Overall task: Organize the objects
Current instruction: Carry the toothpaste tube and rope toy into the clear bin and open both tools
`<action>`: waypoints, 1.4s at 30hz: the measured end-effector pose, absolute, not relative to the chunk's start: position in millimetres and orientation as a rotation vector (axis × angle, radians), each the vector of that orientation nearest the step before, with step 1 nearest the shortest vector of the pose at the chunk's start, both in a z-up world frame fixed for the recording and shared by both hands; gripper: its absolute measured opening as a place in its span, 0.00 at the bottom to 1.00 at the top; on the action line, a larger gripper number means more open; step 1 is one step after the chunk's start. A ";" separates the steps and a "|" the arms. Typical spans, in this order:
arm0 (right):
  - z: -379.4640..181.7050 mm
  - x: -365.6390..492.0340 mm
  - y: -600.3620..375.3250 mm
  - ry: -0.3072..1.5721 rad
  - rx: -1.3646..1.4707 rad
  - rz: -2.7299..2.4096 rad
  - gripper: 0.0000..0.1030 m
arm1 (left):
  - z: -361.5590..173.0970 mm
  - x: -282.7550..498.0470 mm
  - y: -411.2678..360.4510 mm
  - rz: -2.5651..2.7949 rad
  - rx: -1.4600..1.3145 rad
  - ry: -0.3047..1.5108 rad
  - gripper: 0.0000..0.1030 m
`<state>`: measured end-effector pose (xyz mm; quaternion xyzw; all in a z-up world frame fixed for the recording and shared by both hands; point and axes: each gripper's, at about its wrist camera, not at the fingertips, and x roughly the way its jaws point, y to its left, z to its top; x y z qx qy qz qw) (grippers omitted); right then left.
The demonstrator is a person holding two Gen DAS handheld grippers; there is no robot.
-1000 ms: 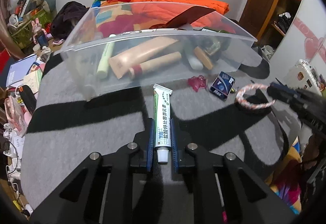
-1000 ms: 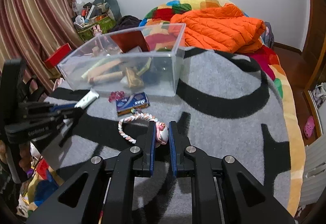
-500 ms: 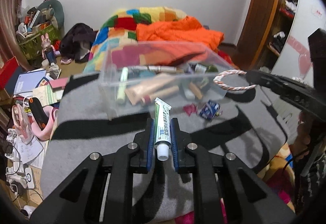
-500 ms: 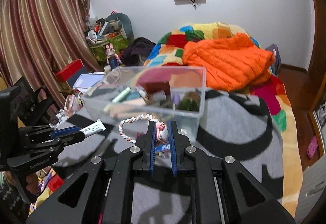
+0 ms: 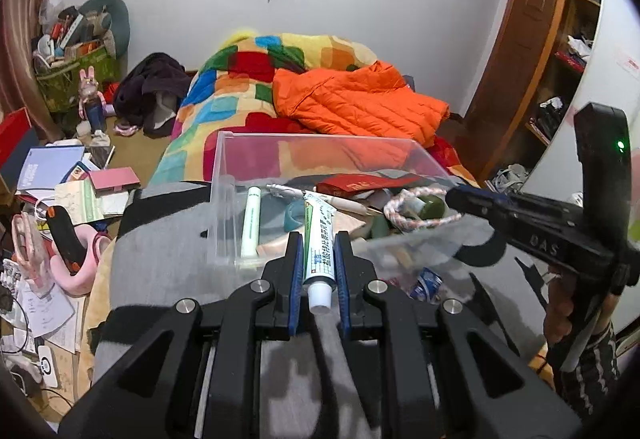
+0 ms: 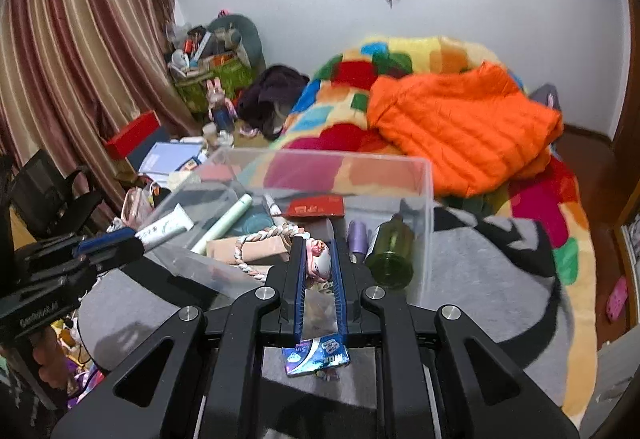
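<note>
Item 1. Left gripper (image 5: 317, 239): jaws closed tight on a white ointment tube (image 5: 318, 239) with green print, cap toward the camera, crimped end reaching over the near wall of the bin. In the right wrist view the same gripper (image 6: 138, 241) came in from the left edge, tube (image 6: 166, 227) angled across the bin's left rim.

Item 2. Clear plastic bin (image 5: 224, 175): stood on a grey and black blanket (image 5: 160, 251), open at the top. Contents, left to right in the right wrist view: pale green tube (image 6: 226, 221), tan tube (image 6: 256, 249), red packet (image 6: 316, 206), lilac bottle (image 6: 357, 237), olive green bottle (image 6: 390, 253).

Item 3. Right gripper (image 6: 319, 259): jaws fully closed on a small pink and white charm (image 6: 319, 259) fixed to a twisted pink and white rope loop (image 6: 248, 243), which hung over the bin's interior. In the left wrist view this gripper (image 5: 454, 195) entered from the right, loop (image 5: 416, 209) dangling above the contents.

Item 4. Blue foil packet (image 6: 316, 353): lay on the blanket outside the bin, below the right gripper's fingers.

Item 5. Background: patchwork quilt (image 6: 348, 79), orange padded jacket (image 6: 460, 131) on it.
</note>
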<state>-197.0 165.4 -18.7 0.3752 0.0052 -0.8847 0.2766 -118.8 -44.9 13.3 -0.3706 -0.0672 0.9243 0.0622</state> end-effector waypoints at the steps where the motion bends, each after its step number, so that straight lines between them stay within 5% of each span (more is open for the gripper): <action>1: -21.8 -201.6 164.4 0.018 1.022 -2.378 0.11 | 10.9 -124.0 -45.6 2.793 -1.133 -0.202 0.14; 15: -37.6 -219.8 148.0 0.130 1.075 -2.389 0.15 | -3.2 -156.7 -42.2 2.813 -1.154 -0.145 0.17; 18: -32.6 -213.9 153.3 0.111 1.056 -2.395 0.24 | 3.1 -148.3 -37.1 2.831 -1.115 -0.108 0.32; 27: -12.1 -182.7 179.0 0.077 0.990 -2.387 0.28 | 19.3 -114.9 -28.0 2.898 -1.018 -0.047 0.74; 32: -21.9 -156.6 183.6 0.112 1.000 -2.342 0.50 | 16.5 -98.8 -28.0 2.868 -1.031 -0.080 0.83; 42: -75.6 -159.4 162.0 0.240 1.179 -2.265 0.52 | -13.1 -76.1 -24.7 2.831 -1.091 -0.092 0.93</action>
